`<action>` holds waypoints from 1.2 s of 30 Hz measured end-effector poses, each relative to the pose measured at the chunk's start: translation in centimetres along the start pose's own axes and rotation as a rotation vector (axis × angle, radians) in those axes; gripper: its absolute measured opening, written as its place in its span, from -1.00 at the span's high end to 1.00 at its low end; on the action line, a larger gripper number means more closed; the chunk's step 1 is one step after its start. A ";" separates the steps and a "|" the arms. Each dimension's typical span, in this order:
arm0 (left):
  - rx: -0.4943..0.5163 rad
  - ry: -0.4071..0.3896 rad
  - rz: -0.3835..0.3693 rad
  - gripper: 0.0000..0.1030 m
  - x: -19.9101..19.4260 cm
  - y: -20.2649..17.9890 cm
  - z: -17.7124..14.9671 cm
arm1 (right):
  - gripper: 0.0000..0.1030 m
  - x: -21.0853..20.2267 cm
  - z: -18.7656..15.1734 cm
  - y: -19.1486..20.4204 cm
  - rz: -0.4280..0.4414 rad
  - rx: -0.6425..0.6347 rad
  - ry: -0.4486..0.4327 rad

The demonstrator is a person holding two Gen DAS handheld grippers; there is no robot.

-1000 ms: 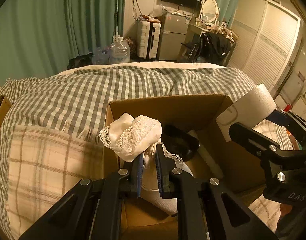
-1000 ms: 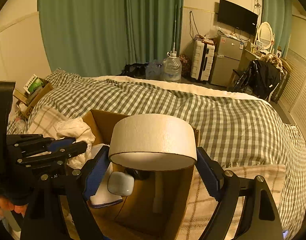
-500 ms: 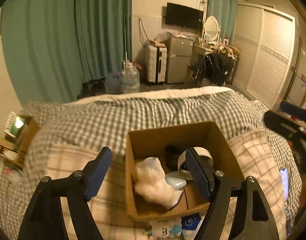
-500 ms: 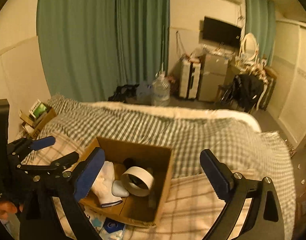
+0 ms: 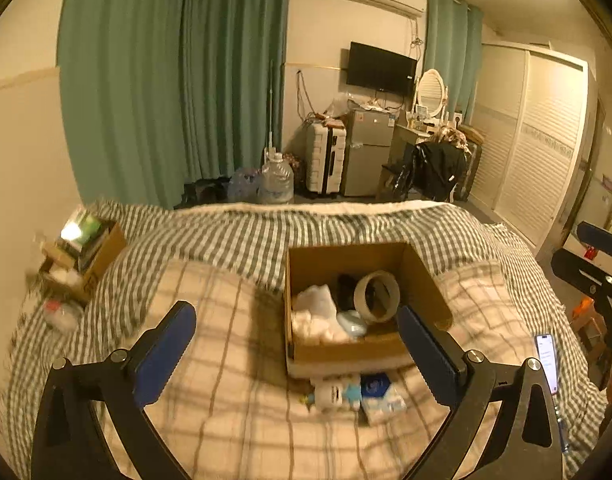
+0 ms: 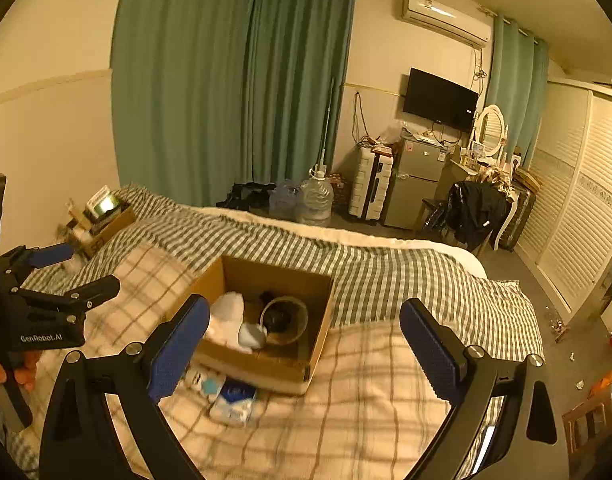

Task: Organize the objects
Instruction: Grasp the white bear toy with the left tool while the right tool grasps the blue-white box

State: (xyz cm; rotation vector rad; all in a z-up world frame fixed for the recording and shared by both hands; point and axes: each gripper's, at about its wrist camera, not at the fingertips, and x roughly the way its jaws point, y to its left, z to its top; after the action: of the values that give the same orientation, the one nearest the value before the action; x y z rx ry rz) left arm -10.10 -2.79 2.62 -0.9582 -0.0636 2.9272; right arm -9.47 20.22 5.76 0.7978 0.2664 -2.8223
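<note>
A cardboard box sits on the bed. In it lie a white lace cloth, a roll of tape, a pale blue case and a black object. My left gripper is open and empty, held well back above the bed. My right gripper is open and empty, also high and back. The left gripper shows at the left of the right wrist view.
Small packets lie on the plaid blanket in front of the box. A phone lies at the bed's right edge. A second cardboard box with clutter stands at the bed's left. Suitcase, fridge and chair stand beyond the bed.
Both grippers opened, letting the cloth and the tape roll go into the box, then pulled up and back from it.
</note>
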 end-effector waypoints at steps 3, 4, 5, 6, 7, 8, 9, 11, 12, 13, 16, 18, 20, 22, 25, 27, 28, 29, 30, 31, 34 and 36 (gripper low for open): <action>-0.031 0.008 0.005 -1.00 0.3 0.5 -2.3 | -0.87 0.6 -2.1 1.1 0.003 -0.006 0.016; -0.044 0.004 0.010 -1.00 0.7 0.6 -3.3 | -0.87 1.4 -3.1 1.6 0.010 0.000 0.035; -0.055 0.005 0.016 -1.00 1.3 0.7 -4.2 | -0.87 2.1 -3.8 2.0 0.018 0.005 0.052; -0.066 0.017 0.028 -1.00 2.1 0.6 -5.0 | -0.87 3.1 -4.7 2.3 0.028 0.013 0.073; -0.073 0.029 0.038 -1.00 2.7 0.7 -5.7 | -0.87 4.4 -5.7 2.9 0.034 0.025 0.099; -0.077 0.045 0.044 -1.00 3.5 0.7 -6.4 | -0.87 5.6 -6.5 3.1 0.035 0.027 0.116; -0.082 0.063 0.051 -1.00 4.3 0.7 -7.2 | -0.87 7.2 -7.5 3.7 0.034 0.022 0.141; -0.106 0.116 0.061 -1.00 6.4 0.8 -9.0 | -0.87 9.8 -9.2 4.4 0.026 0.000 0.185; -0.110 0.152 0.048 -1.00 7.4 0.8 -9.7 | -0.87 11.0 -10.2 4.9 0.021 -0.010 0.209; -0.107 0.178 0.041 -1.00 8.1 0.7 -10.4 | -0.87 12.4 -11.6 5.4 0.021 -0.020 0.244; -0.078 0.227 0.056 -1.00 9.5 0.7 -12.0 | -0.87 15.3 -14.9 6.2 0.060 -0.040 0.359; -0.088 0.241 0.048 -1.00 9.9 0.9 -12.4 | -0.87 15.9 -15.4 6.8 0.079 -0.058 0.383; -0.104 0.246 0.063 -1.00 10.0 1.4 -12.6 | -0.86 16.4 -15.4 7.4 0.111 -0.067 0.394; -0.120 0.246 0.071 -1.00 9.9 1.8 -12.7 | -0.76 17.5 -15.8 7.9 0.138 -0.071 0.436; -0.133 0.252 0.071 -1.00 10.1 2.1 -12.8 | -0.22 19.1 -16.6 8.3 0.202 -0.052 0.504; -0.128 0.255 0.075 -1.00 10.2 2.0 -12.8 | -0.10 19.5 -16.9 8.5 0.230 -0.047 0.527; -0.124 0.257 0.078 -1.00 10.2 1.9 -12.8 | -0.07 19.5 -17.0 8.5 0.226 -0.052 0.526; -0.119 0.259 0.077 -1.00 10.2 1.8 -12.8 | -0.03 19.3 -17.0 8.4 0.223 -0.052 0.522; -0.117 0.260 0.074 -1.00 10.2 1.8 -12.8 | -0.01 19.1 -17.0 8.3 0.220 -0.048 0.518; -0.114 0.261 0.071 -1.00 10.1 1.7 -12.8 | 0.00 18.7 -16.9 8.0 0.213 -0.040 0.511; -0.098 0.272 0.073 -1.00 10.3 1.3 -12.6 | 0.03 16.8 -16.6 6.4 0.199 0.011 0.474; -0.075 0.286 0.075 -1.00 10.5 0.6 -12.5 | 0.04 15.4 -16.2 5.2 0.185 0.045 0.436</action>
State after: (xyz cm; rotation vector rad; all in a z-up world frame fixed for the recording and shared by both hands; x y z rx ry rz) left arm -11.22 -2.42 -13.68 -1.4096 -0.1266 2.8362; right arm -13.06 16.73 -16.57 1.3688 0.1798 -2.4652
